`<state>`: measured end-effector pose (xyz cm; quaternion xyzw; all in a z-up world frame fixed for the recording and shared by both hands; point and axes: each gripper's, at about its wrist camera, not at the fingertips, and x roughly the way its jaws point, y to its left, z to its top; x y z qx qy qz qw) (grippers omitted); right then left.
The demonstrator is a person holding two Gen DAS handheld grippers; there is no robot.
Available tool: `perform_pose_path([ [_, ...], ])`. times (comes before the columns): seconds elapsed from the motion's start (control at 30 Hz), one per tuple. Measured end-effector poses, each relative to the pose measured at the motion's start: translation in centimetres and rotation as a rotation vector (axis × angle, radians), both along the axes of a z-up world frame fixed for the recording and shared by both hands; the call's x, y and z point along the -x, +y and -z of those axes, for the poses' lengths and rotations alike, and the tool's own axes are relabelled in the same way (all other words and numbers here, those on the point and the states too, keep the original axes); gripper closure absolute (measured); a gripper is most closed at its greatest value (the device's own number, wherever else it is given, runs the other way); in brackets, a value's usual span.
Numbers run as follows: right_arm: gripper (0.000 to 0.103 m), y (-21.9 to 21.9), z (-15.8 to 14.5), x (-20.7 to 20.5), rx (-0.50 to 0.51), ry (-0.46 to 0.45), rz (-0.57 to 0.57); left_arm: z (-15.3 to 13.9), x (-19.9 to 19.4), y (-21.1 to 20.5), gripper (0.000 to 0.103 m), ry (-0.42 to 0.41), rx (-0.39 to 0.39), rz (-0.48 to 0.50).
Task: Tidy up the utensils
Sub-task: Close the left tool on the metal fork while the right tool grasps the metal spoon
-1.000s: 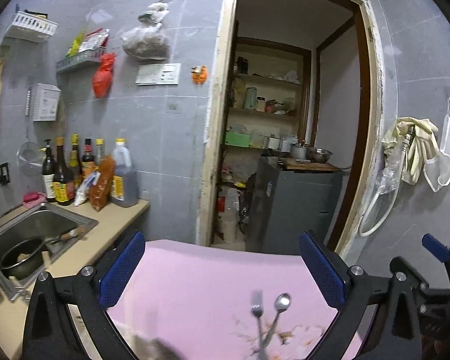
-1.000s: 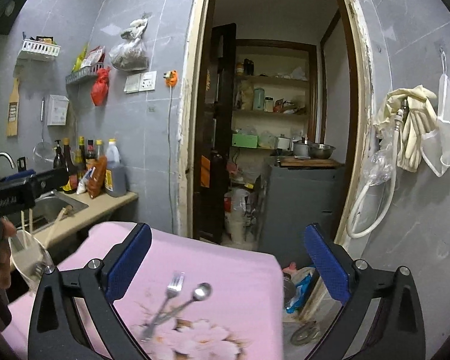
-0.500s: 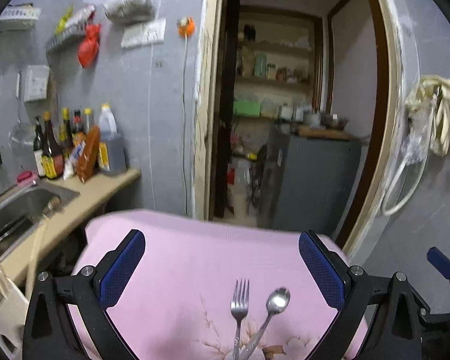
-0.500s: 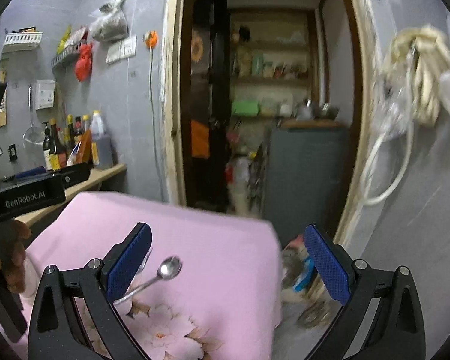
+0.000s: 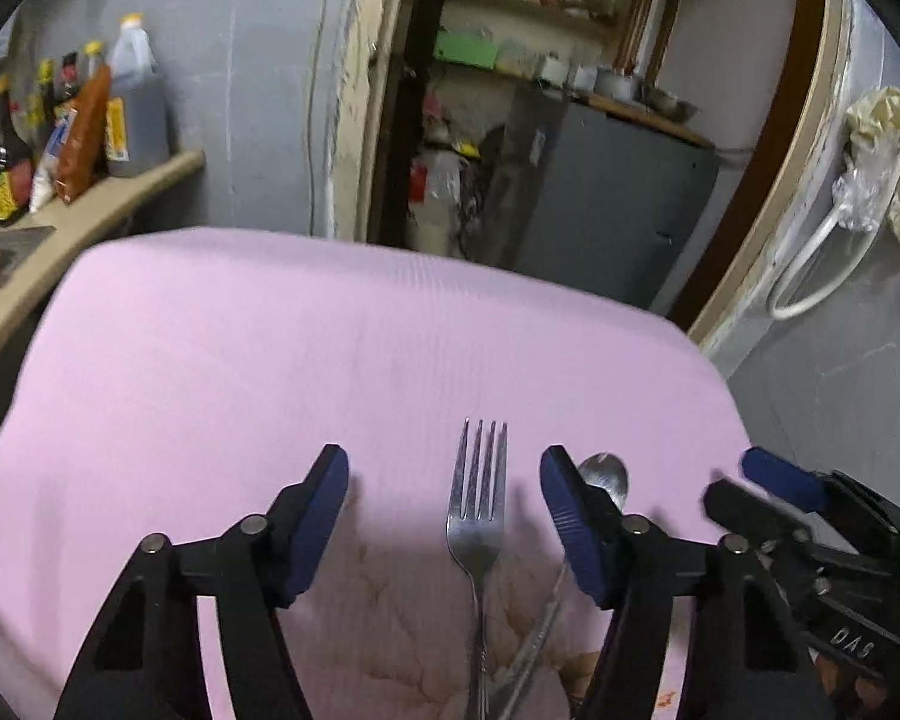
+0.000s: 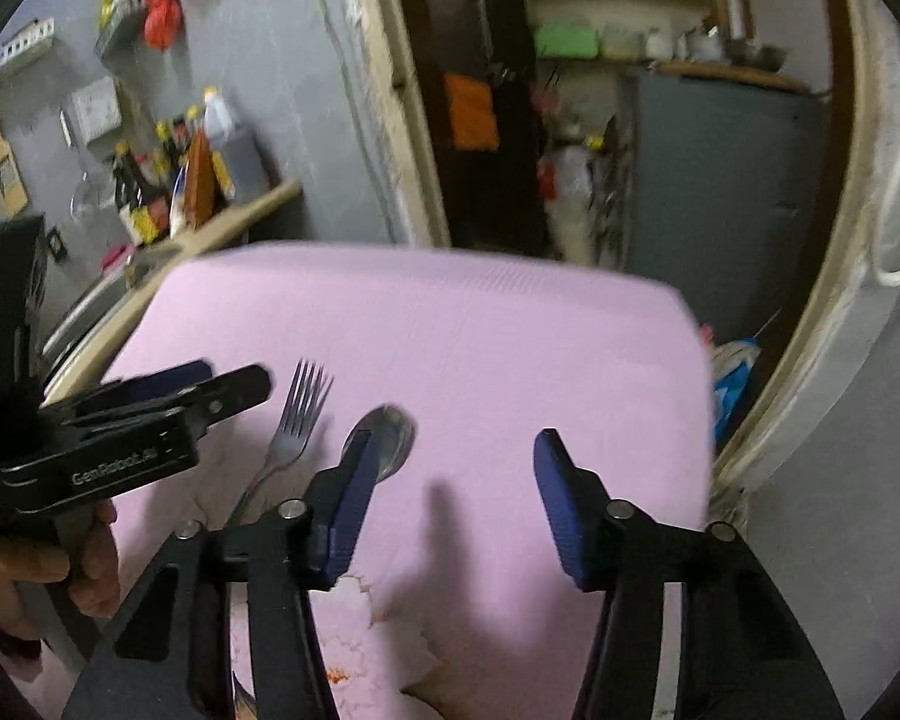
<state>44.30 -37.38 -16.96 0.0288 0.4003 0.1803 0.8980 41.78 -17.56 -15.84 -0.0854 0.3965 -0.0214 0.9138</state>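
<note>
Shiny metal fork (image 5: 477, 516) and spoon (image 6: 390, 435) on matt, finely ribbed pink cloth (image 5: 270, 360).

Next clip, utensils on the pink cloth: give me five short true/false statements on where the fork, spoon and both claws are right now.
1. The fork lies between the left claw's open fingers. True.
2. The left claw grips the fork. False: open, not closed on it.
3. The spoon lies right of the fork. True.
4. The right claw holds the spoon. False: open, empty.
5. Both utensils lie on a bare wooden table. False: on a pink cloth.
</note>
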Motion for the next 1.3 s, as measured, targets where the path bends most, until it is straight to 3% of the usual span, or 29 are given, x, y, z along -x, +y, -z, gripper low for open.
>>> perform_pose_path([
  [0.33, 0.068, 2.6, 3.4, -1.6, -0.021, 0.109, -0.117, 2.1, -2.2, 0.1, 0.061, 0.076, 0.084, 0.12],
  [0.53, 0.077, 2.6, 3.7, -2.8, -0.082, 0.14, -0.196, 2.7, -3.1, 0.6, 0.066, 0.081, 0.13, 0.15],
  [0.67, 0.093, 3.0, 3.7, -3.5, -0.077, 0.155, -0.219, 2.8, -3.5, 0.7, 0.073, 0.085, 0.122, 0.164],
  [0.77, 0.095, 3.0, 3.6, -3.6, -0.097, 0.164, -0.223, 2.9, -3.6, 0.8, 0.083, 0.093, 0.138, 0.175],
  [0.87, 0.098, 2.8, 3.4, -3.3, -0.125, 0.166, -0.212, 2.7, -3.4, 0.7, 0.083, 0.096, 0.135, 0.169],
  [1.13, 0.1, 2.4, 0.8, 0.0, -0.106, 0.102, -0.151, 1.0, -1.3, 0.0, 0.084, 0.076, 0.086, 0.151],
  [1.3, 0.101, 3.2, -2.1, 3.5, -0.002, -0.002, -0.135, -1.4, 1.1, -0.6, 0.084, 0.0, 0.032, 0.166],
])
